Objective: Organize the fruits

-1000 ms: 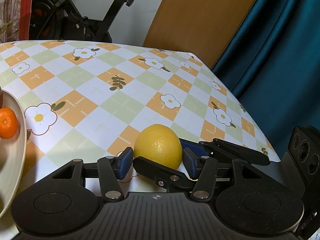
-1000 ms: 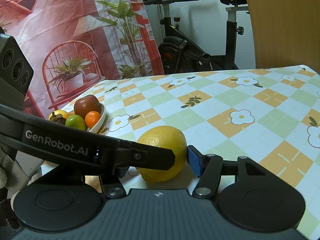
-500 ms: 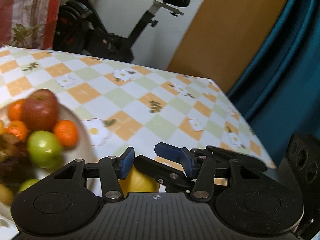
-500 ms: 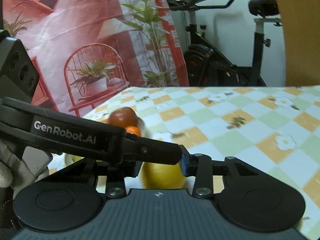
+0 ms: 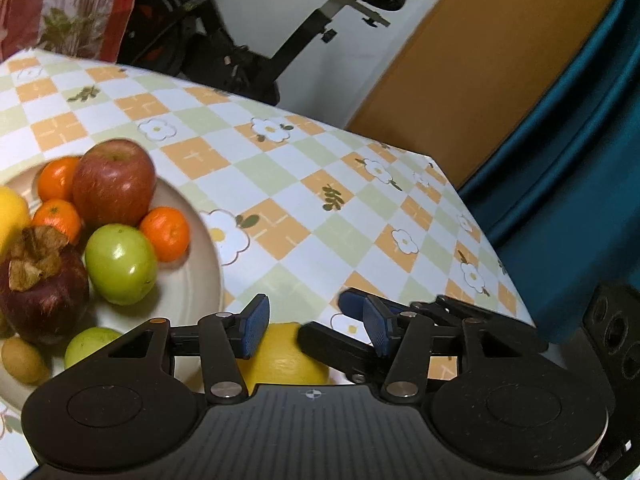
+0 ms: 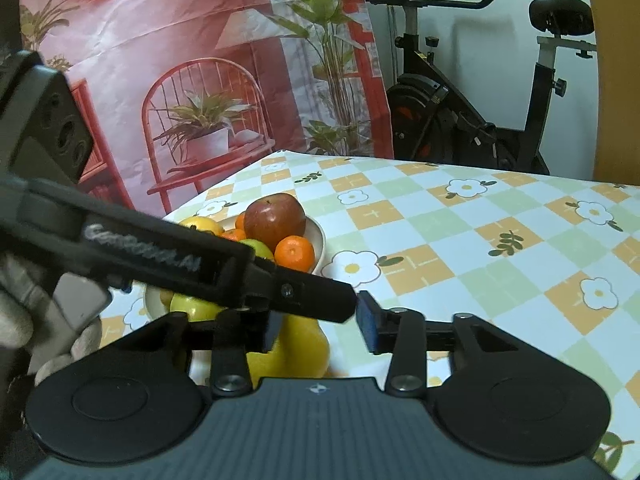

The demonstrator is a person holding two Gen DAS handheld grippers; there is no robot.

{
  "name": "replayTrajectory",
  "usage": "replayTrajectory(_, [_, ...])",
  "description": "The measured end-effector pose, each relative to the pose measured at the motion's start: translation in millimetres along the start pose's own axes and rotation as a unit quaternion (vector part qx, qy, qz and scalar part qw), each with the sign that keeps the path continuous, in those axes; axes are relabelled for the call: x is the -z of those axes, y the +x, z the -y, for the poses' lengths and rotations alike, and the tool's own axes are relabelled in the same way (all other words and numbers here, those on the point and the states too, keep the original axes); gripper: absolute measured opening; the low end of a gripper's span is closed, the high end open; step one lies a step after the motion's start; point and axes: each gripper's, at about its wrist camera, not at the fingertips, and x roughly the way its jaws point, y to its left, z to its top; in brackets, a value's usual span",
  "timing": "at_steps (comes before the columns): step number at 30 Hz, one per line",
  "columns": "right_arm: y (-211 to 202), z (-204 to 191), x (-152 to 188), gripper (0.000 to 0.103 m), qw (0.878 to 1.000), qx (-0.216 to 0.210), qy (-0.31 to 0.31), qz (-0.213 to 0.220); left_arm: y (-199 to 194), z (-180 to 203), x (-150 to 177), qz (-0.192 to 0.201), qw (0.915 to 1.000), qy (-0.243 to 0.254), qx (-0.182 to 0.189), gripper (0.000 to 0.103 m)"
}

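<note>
Here, left wrist view: left tongs part open around lemon, grip unclear, beside plate of fruit. Right wrist view: right tongs had just widened, lemon low between pads, contact unclear, above table.
</note>
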Motion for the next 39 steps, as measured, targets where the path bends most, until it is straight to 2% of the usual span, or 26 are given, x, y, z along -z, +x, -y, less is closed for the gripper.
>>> replayTrajectory(6, [-9, 7, 8, 0.047, 0.999, -0.024, 0.037, -0.003, -17, -2, 2, 0.004, 0.9999, 0.010, 0.000, 0.053])
replayTrajectory(9, [-13, 5, 12, 0.050, 0.998, -0.038, 0.048, -0.004, -29, -4, 8, 0.004, 0.9998, 0.019, 0.000, 0.053])
replayTrajectory(13, [-18, 0, 15, 0.050, 0.998, -0.055, 0.043, -0.006, -47, -9, 24, 0.006, 0.9995, 0.031, -0.006, 0.053])
replayTrajectory(17, [-19, -11, 20, 0.055, 0.997, -0.069, 0.024, -0.013, -57, -18, 32, 0.005, 0.9998, 0.019, -0.006, 0.052])
replayTrajectory(21, [-15, -22, 24, 0.057, 0.997, -0.073, 0.001, -0.026, -53, -18, 36, -0.006, 0.9999, 0.011, 0.003, 0.052])
replayTrajectory(22, [-12, -25, 25, 0.060, 0.997, -0.072, -0.007, -0.035, -52, -17, 37, -0.010, 0.9998, 0.014, 0.006, 0.052])
replayTrajectory(26, [-5, -34, 36, 0.061, 0.996, -0.053, -0.043, -0.057, -48, -12, 46, -0.024, 0.9994, 0.022, 0.011, 0.052])
replayTrajectory(33, [-8, -34, 43, 0.060, 0.995, -0.059, -0.052, -0.065, -34, 1, 55, -0.050, 0.9976, 0.037, 0.031, 0.052])
replayTrajectory(39, [-9, -35, 44, 0.060, 0.994, -0.057, -0.065, -0.065, -28, 7, 61, -0.061, 0.9963, 0.054, 0.028, 0.056])
